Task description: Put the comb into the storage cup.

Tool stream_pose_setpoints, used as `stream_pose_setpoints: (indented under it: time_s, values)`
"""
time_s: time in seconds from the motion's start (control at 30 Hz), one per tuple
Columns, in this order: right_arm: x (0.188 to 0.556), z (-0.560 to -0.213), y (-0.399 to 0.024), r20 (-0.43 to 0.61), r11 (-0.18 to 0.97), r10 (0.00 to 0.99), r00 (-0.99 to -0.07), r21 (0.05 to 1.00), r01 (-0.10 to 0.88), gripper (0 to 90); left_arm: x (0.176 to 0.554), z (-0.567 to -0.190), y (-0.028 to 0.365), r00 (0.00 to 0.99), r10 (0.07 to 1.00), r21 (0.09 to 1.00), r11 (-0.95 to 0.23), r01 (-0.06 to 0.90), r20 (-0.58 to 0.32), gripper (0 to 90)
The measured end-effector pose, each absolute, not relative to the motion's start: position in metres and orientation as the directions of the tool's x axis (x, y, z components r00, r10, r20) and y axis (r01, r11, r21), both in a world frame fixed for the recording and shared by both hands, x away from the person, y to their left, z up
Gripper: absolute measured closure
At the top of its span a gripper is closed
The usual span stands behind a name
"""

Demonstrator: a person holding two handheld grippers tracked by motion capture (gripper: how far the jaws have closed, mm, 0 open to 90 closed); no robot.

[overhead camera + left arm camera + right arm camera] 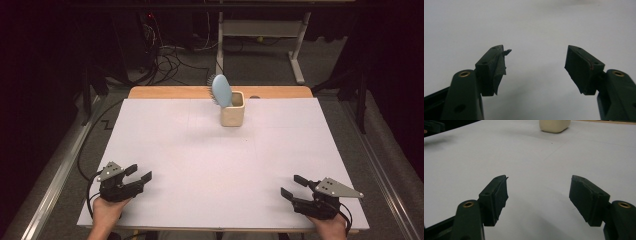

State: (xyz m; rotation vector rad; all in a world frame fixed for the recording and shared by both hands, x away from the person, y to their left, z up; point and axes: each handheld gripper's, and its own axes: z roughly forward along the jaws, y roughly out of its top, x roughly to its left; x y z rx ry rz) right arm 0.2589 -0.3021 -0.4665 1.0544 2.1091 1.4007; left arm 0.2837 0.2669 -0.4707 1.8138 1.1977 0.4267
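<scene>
A light blue hairbrush [221, 90] is seen standing in a cream square cup [233, 114], which is placed near the far edge of the white table [210, 165], at about 12 o'clock from the person. The brush is set with its handle down inside the cup, and its head leans toward 11 o'clock over the rim, probably because the handle is thinner than the cup and is supported only by the wall. The 2 grippers are rested at the near edge, well apart from the cup: the left gripper [142, 175] at about 8 o'clock and the right gripper [291, 186] at about 4 o'clock. The jaws of both are held wide apart, and nothing is kept between the pads [499, 72], so only bare table is seen past them. In the right gripper view the bottom of the cup [554, 125] is seen far ahead, toward 12 o'clock. It is judged that the hands are placed like this as a waiting position, with the brush not yet approached.
</scene>
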Motion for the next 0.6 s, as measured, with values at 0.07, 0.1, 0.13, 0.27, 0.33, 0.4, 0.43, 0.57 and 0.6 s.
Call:
stream_pose_setpoints:
  time_s: [0.07,0.1,0.13,0.27,0.33,0.4,0.43,0.57,0.6]
  values:
    - [0.2589,-0.4665,-0.3020,0.078,0.216,0.766,-0.638,0.904,0.369,31.5,0.2835,-0.4711,0.2686,0.467,0.862,0.820,-0.118,0.560,-0.195,33.2]
    - [0.2589,-0.4665,-0.3021,0.078,0.215,0.766,-0.638,0.904,0.369,31.4,0.2832,-0.4717,0.2690,0.466,0.862,0.821,-0.111,0.560,-0.201,33.3]
    - [0.2591,-0.4665,-0.3023,0.080,0.214,0.766,-0.638,0.904,0.369,31.4,0.2831,-0.4724,0.2686,0.467,0.860,0.818,-0.111,0.564,-0.205,33.3]
    - [0.2591,-0.4665,-0.3024,0.080,0.215,0.764,-0.641,0.905,0.368,31.3,0.2842,-0.4738,0.2652,0.476,0.853,0.812,-0.116,0.572,-0.214,33.3]
    - [0.2591,-0.4665,-0.3026,0.082,0.213,0.763,-0.641,0.905,0.369,31.2,0.2842,-0.4734,0.2648,0.477,0.852,0.813,-0.113,0.572,-0.217,33.3]
    - [0.2592,-0.4665,-0.3029,0.084,0.210,0.763,-0.641,0.905,0.369,31.2,0.2839,-0.4733,0.2653,0.474,0.852,0.814,-0.104,0.571,-0.223,33.2]
    - [0.2592,-0.4665,-0.3030,0.084,0.210,0.763,-0.641,0.905,0.369,31.2,0.2837,-0.4731,0.2658,0.473,0.853,0.815,-0.104,0.570,-0.222,33.2]
    - [0.2590,-0.4665,-0.3029,0.081,0.213,0.761,-0.644,0.906,0.365,31.2,0.2836,-0.4732,0.2658,0.472,0.852,0.815,-0.101,0.571,-0.225,33.2]
    - [0.2589,-0.4664,-0.3030,0.081,0.212,0.761,-0.644,0.907,0.364,31.2,0.2837,-0.4731,0.2656,0.473,0.852,0.815,-0.102,0.571,-0.225,33.2]
